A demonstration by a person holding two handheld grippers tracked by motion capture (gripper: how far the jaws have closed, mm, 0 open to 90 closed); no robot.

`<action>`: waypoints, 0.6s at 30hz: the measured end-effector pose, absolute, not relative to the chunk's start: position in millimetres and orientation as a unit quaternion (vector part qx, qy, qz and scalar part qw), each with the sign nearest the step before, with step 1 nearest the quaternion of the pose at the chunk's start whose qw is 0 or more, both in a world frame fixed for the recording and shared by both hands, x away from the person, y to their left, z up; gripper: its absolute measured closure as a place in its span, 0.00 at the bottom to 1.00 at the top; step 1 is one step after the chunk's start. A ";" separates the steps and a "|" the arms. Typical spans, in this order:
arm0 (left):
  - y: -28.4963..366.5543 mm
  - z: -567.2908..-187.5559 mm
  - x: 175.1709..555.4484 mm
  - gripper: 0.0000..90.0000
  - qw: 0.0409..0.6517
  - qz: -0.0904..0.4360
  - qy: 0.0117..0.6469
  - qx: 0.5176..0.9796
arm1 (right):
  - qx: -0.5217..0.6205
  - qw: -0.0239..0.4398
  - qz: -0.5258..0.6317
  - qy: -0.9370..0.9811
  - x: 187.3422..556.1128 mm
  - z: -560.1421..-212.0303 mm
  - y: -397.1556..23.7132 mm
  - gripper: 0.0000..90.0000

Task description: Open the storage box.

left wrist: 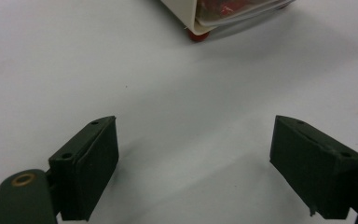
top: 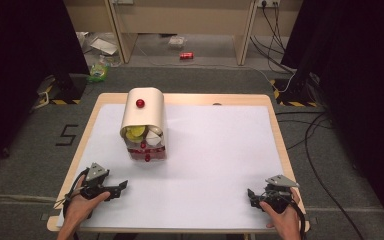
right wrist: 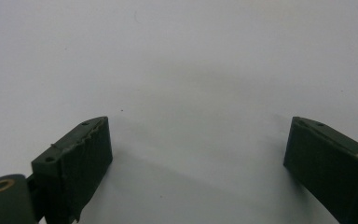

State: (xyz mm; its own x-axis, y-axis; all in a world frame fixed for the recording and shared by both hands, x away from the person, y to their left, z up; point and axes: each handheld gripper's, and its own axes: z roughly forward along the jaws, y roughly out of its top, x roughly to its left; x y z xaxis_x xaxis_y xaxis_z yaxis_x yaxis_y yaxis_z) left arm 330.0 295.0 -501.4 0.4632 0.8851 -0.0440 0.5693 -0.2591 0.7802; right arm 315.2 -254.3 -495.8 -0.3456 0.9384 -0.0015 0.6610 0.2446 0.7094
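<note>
A cream toy bread box (top: 143,122) with a red knob (top: 140,103) on its rolled lid stands on the white table sheet (top: 215,150), left of centre. Yellow and white pieces show through its front, above a red-trimmed clear base. My left gripper (top: 122,186) rests open near the front left corner, held by a hand and pointing right. Its jaws stand wide apart over bare sheet (left wrist: 186,140), with the box's corner and red foot (left wrist: 198,35) farther ahead. Near the front right corner my right gripper (top: 250,196) is held open too, with only white sheet (right wrist: 191,93) between its jaws.
The wooden table edge (top: 278,130) frames the sheet. Beyond the table lie a red can (top: 186,55), a green-yellow item (top: 98,71) and cables (top: 310,135) on the grey floor. Dark curtains stand at both sides.
</note>
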 end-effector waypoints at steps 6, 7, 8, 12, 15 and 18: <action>287.9 -489.8 324.9 0.17 0.406 0.229 0.459 0.756 | 0.528 0.220 0.315 0.758 315.2 -495.8 -254.4 0.09; 287.0 -487.8 323.7 0.17 0.411 0.230 0.458 0.754 | 0.528 0.220 0.315 0.757 315.1 -495.8 -254.3 0.09; 285.6 -485.6 322.3 0.17 0.416 0.231 0.455 0.752 | 0.529 0.220 0.315 0.757 315.2 -495.9 -254.3 0.09; 279.5 -477.2 318.5 0.18 0.436 0.235 0.445 0.746 | 0.528 0.220 0.315 0.757 315.2 -495.9 -254.3 0.09; 275.9 -470.9 315.8 0.18 0.452 0.242 0.441 0.737 | 0.528 0.220 0.315 0.757 315.2 -495.9 -254.4 0.09; 274.1 -466.9 313.8 0.19 0.461 0.248 0.438 0.731 | 0.528 0.220 0.315 0.757 315.2 -495.9 -254.4 0.09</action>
State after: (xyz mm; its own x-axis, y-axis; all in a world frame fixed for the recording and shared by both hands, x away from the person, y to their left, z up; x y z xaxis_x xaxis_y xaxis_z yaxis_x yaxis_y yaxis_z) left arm 313.8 274.1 -466.9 0.4931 0.8690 -0.0409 0.4121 -0.1920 0.8907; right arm 315.2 -254.4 -495.9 -0.3448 0.9387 0.0001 0.6615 0.2429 0.7095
